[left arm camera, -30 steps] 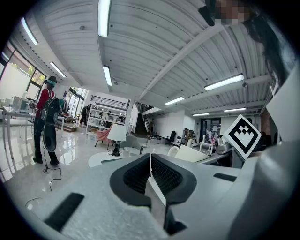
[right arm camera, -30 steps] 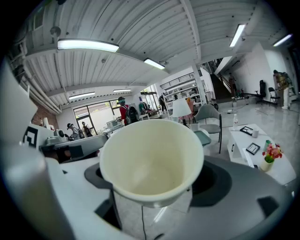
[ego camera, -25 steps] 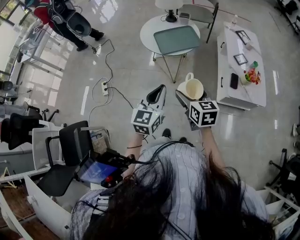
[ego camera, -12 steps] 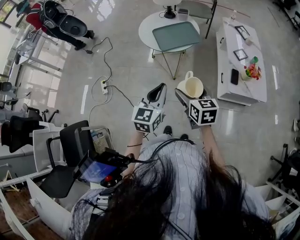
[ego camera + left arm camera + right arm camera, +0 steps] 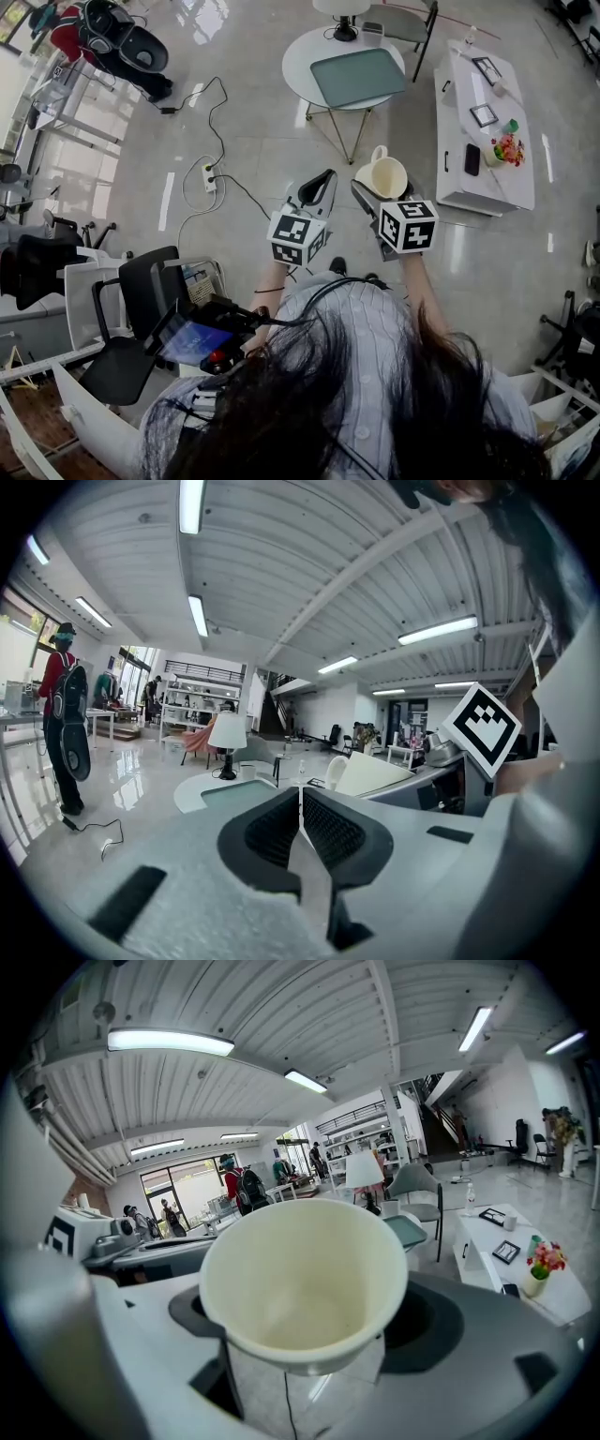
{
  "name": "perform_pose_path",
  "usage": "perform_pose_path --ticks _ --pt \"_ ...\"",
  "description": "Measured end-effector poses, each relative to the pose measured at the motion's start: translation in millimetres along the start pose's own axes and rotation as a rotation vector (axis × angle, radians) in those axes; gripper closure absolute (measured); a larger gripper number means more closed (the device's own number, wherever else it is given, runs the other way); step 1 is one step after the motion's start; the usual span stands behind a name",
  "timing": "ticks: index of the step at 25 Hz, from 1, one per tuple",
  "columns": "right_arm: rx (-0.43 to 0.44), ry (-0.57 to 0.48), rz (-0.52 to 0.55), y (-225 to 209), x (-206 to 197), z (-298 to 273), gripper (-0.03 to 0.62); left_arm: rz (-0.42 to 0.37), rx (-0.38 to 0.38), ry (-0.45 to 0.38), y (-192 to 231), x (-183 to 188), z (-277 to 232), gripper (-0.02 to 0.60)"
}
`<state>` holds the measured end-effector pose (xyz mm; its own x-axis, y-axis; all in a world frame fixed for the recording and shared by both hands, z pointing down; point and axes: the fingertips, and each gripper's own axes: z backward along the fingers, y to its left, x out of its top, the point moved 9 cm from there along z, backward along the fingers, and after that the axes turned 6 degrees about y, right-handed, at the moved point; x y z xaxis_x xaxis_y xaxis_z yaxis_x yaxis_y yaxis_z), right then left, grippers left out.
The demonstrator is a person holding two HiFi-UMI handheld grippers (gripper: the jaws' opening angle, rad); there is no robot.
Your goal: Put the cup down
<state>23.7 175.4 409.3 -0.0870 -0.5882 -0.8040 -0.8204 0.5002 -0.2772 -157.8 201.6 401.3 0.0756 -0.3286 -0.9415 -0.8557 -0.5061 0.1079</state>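
Glossy floor (image 5: 262, 131) spreads wide below; right claw (image 5: 373, 191) clamps cup (image 5: 385, 176), left claw (image 5: 322, 180) closed, empty.

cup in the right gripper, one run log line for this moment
right gripper: jaws shut on cream handled cup, empty inside | left gripper: jaws together, nothing between | cup: held aloft, not yet down

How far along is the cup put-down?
Done: the cream handled cup is gripped in the right gripper. In hand: it hangs in the air above the glossy floor, short of the round white table. Left: set it on a surface and open the jaws. The left gripper is shut, empty.
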Motion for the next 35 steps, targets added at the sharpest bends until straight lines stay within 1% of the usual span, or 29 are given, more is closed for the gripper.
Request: perform_pose_path --ticks 4,8,13,18,22,26,30,35 --pt "-0.013 -0.005 -0.009 2 0 -8 0.174 0.0 -0.016 0.005 9 -2 -3 0.563" --pt "-0.027 0.01 -0.014 6 -3 -12 0.174 0.014 -0.028 0.017 17 -7 -4 0.563" --pt "-0.034 0.037 -0.023 6 -9 -13 0.174 0.026 -0.048 0.022 15 -13 -7 0.563" --pt "-0.041 0.051 -0.032 -6 -11 -15 0.174 0.036 -0.054 0.032 11 -15 -20 0.563" --pt "-0.04 0.058 -0.039 -24 -3 -26 0.174 0.04 -0.035 0.025 17 -10 -36 0.563" --pt "-0.033 0.062 -0.038 -51 13 -44 0.174 0.054 -0.012 0.03 26 -4 -64 0.563" --pt "-0.018 0.075 -0.022 -80 35 -64 0.174 0.076 0.009 0.029 36 7 -100 0.563" --pt "0.003 0.104 -0.016 -122 58 -85 0.174 0.091 0.02 0.034 39 21 -151 0.563"
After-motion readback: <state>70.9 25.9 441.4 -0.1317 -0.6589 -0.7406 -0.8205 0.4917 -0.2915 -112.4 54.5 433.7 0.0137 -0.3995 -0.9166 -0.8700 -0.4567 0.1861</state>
